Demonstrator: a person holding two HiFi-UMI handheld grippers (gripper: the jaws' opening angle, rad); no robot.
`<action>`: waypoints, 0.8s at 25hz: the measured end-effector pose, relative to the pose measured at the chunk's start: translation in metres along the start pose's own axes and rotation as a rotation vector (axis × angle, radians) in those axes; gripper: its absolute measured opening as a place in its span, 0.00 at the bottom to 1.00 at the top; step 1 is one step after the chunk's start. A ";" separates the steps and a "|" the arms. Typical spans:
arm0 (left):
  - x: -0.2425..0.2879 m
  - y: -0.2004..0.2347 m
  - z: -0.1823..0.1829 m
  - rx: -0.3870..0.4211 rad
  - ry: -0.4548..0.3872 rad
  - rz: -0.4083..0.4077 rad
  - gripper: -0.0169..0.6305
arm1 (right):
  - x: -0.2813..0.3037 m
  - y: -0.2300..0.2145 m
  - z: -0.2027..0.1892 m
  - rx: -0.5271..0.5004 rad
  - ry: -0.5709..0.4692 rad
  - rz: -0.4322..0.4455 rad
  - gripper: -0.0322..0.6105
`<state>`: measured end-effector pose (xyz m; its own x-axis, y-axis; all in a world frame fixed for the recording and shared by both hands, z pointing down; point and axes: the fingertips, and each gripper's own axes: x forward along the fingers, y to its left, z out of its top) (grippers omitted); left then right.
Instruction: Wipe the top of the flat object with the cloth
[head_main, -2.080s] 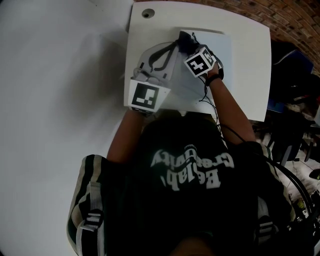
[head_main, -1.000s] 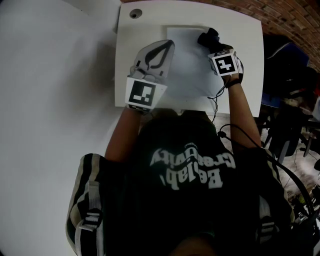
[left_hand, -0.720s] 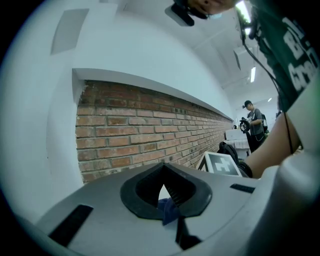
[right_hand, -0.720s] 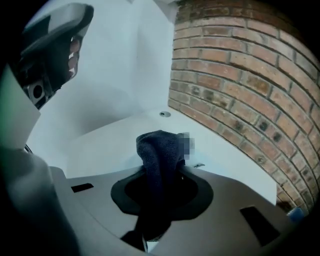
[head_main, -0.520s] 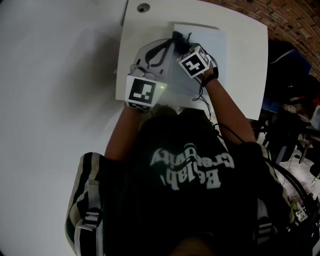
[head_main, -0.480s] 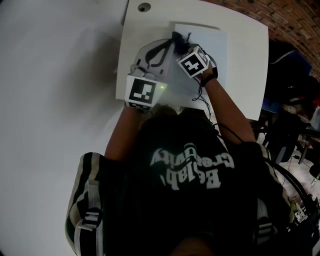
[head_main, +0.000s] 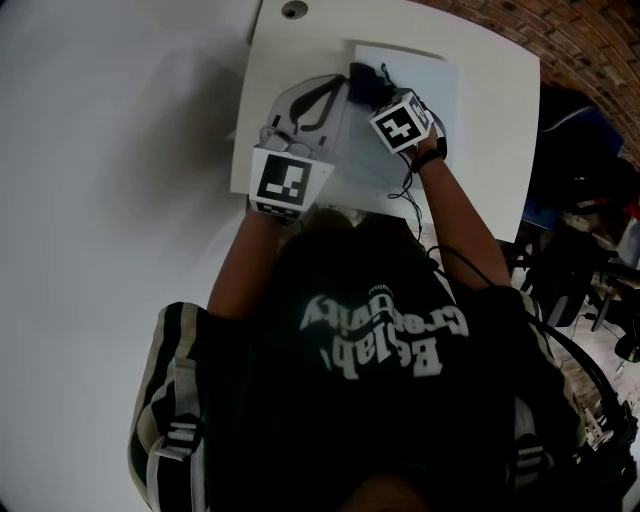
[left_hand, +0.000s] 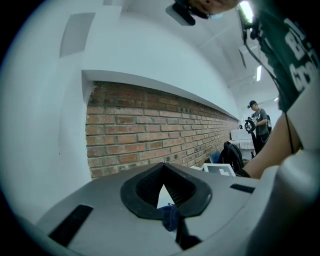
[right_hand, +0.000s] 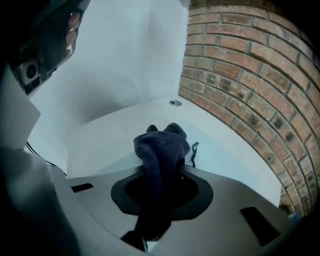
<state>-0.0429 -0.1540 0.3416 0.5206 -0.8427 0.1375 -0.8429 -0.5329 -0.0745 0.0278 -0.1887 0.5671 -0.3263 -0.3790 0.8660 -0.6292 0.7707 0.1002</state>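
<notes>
A flat white sheet (head_main: 432, 88) lies on the white table (head_main: 495, 130). My right gripper (head_main: 387, 100) is shut on a dark blue cloth (head_main: 364, 80) and holds it down on the far left part of the sheet. In the right gripper view the cloth (right_hand: 161, 147) bulges out past the right gripper (right_hand: 160, 172) onto the sheet (right_hand: 102, 142). My left gripper (head_main: 334, 90) rests at the sheet's left edge with its jaws shut. In the left gripper view the left gripper (left_hand: 163, 168) shows a scrap of the cloth (left_hand: 170, 218) through the gap between its pads.
A round cable hole (head_main: 293, 9) sits in the table's far left corner. A brick wall (head_main: 590, 40) runs behind the table. Dark bags and clutter (head_main: 575, 120) stand off the table's right side. A grey floor (head_main: 110, 150) lies to the left.
The right gripper has carried the cloth from the sheet's far right across to its left part, beside the left gripper. The left gripper has stayed in place.
</notes>
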 end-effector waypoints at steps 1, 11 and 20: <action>0.001 0.000 0.002 0.004 -0.001 -0.003 0.03 | -0.003 -0.007 -0.006 0.013 0.007 -0.012 0.14; 0.020 -0.018 0.011 0.035 -0.019 -0.073 0.03 | -0.049 -0.092 -0.091 0.170 0.060 -0.181 0.14; 0.025 -0.031 0.013 0.049 -0.018 -0.108 0.03 | -0.070 -0.103 -0.124 0.231 0.070 -0.255 0.14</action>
<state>-0.0023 -0.1600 0.3345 0.6111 -0.7809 0.1294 -0.7741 -0.6237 -0.1083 0.2036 -0.1779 0.5567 -0.0934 -0.5022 0.8597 -0.8299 0.5163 0.2115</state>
